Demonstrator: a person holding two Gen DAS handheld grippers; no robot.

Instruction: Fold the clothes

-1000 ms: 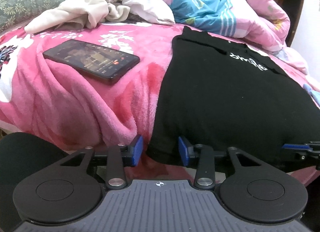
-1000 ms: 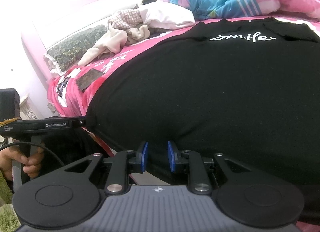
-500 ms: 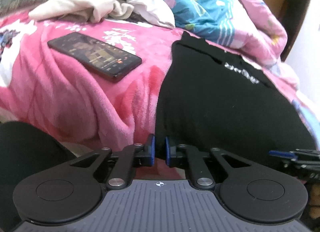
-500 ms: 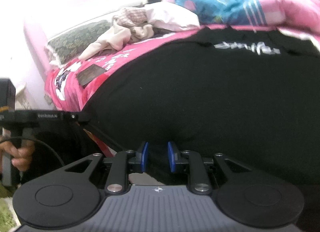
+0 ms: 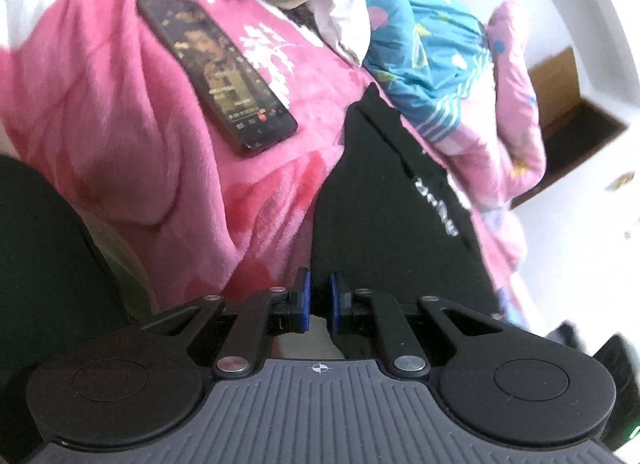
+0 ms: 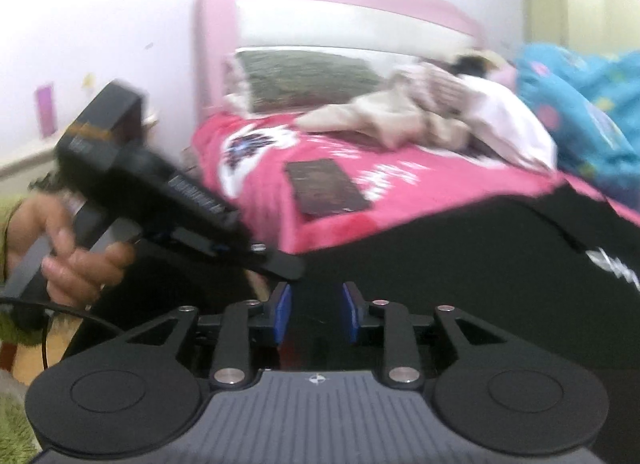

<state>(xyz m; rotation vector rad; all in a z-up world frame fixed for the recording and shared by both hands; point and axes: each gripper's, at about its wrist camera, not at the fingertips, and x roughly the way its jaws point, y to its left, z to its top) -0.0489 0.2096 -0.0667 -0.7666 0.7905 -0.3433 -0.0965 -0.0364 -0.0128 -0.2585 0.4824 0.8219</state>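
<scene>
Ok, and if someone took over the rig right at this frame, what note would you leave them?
Left gripper: shut on the near hem of the black T-shirt.
Right gripper: jaws have just been opening; shirt cloth lies between the pads, apparently not pinched.
Things: T-shirt spread on the pink blanket, print up; phone on the blanket beside it, apart; heap of clothes towards the headboard.
Done: hem gripped on the left; no fold visible yet.
Left: probably regrip on the right, then fold the shirt, keeping it off the phone.

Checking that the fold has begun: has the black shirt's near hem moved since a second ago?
Yes. The left gripper has lifted the black shirt's hem off the pink blanket.
</scene>
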